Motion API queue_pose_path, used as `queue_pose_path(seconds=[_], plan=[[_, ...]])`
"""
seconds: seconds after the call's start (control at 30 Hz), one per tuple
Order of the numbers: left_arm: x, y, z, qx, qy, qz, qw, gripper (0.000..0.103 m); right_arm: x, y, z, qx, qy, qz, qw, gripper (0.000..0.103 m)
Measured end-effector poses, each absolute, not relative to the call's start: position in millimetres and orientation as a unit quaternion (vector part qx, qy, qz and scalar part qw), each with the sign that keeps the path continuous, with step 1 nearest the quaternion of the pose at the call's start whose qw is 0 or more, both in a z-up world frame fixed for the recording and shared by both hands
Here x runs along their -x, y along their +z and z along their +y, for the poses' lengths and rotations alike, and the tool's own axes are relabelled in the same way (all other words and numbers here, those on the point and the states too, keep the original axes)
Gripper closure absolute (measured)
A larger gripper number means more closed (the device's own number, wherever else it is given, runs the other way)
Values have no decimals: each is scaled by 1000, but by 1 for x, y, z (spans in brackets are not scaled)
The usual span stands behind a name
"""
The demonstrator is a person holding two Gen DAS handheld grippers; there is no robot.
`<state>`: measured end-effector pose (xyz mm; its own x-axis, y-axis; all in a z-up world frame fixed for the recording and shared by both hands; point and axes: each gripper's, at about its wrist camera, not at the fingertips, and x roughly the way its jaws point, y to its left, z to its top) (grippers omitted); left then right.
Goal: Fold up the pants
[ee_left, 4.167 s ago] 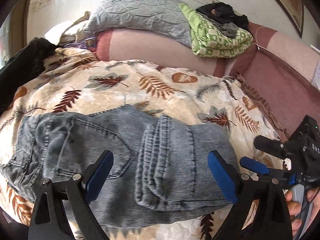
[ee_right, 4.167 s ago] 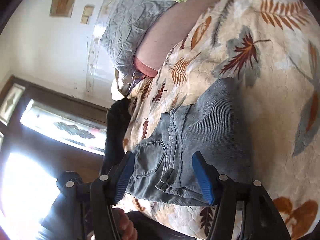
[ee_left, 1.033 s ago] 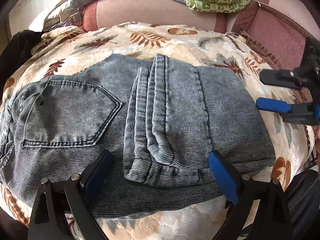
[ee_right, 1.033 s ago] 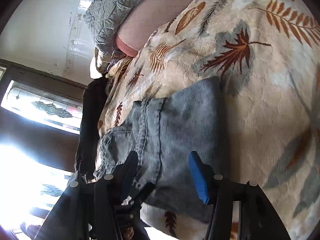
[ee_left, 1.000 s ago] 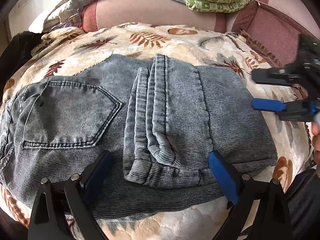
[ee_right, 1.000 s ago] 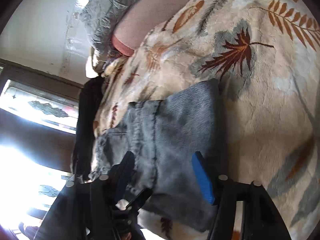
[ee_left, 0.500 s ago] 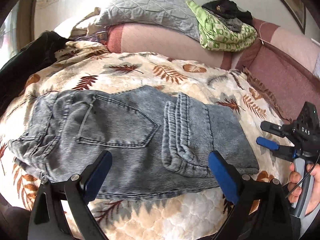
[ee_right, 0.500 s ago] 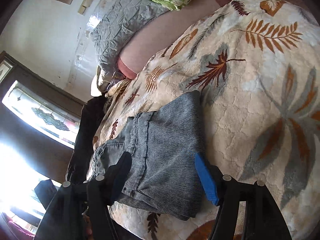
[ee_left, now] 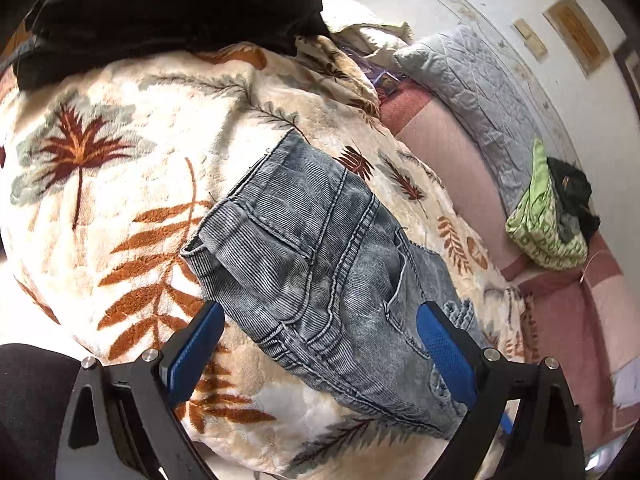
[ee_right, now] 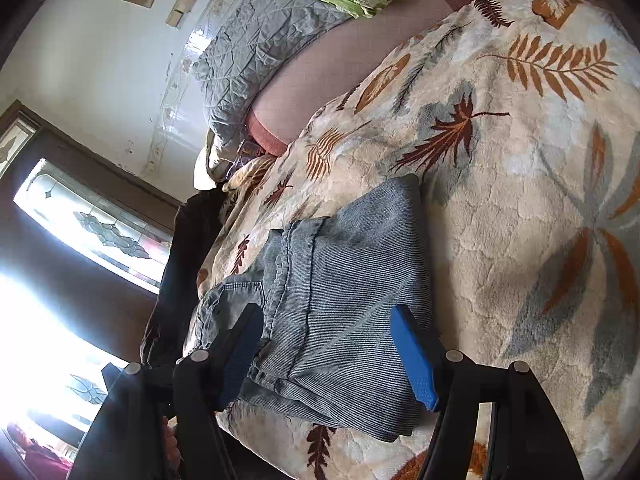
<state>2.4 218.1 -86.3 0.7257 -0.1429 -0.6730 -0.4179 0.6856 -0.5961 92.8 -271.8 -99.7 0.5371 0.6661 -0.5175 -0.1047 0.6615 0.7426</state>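
The grey-blue denim pants lie folded into a compact rectangle on the leaf-patterned blanket. In the left wrist view I see the waistband end with a back pocket. My left gripper is open and empty, hovering above the near edge at that end. In the right wrist view the pants show their folded end. My right gripper is open and empty, hovering over the near edge of that end. Neither gripper touches the cloth.
A black garment lies at the blanket's far left. A grey quilted pillow and a green patterned cloth rest on the pink sofa back. A bright window stands beyond the bed.
My left gripper has swung left and now looks at the waistband end from the side. My right gripper has drawn back a little. The pants have not moved.
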Motion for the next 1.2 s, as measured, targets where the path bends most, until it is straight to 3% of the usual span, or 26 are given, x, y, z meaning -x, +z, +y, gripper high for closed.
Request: queue_pose_path(seconds=[0.2, 0.47, 0.53, 0.6, 0.67, 0.97, 1.2], plan=[[-6, -110, 248, 476, 70, 353, 803, 6, -92, -102, -267, -323, 227, 425, 815, 34], [-13, -115, 260, 503, 62, 329, 797, 7, -94, -104, -257, -301, 221, 435, 820, 34], [-19, -115, 263, 505, 60, 326, 797, 19, -94, -103, -253, -289, 220, 436, 824, 34], [-24, -114, 263, 480, 68, 338, 807, 61, -93, -103, -251, -284, 222, 439, 823, 34], [-25, -117, 263, 460, 72, 346, 815, 76, -92, -103, -247, -289, 222, 447, 817, 34], [-22, -116, 262, 426, 61, 337, 838, 87, -122, -74, -142, -296, 313, 496, 754, 34], [-20, -113, 264, 419, 51, 331, 844, 88, -171, -116, -24, -250, 311, 620, 675, 31]])
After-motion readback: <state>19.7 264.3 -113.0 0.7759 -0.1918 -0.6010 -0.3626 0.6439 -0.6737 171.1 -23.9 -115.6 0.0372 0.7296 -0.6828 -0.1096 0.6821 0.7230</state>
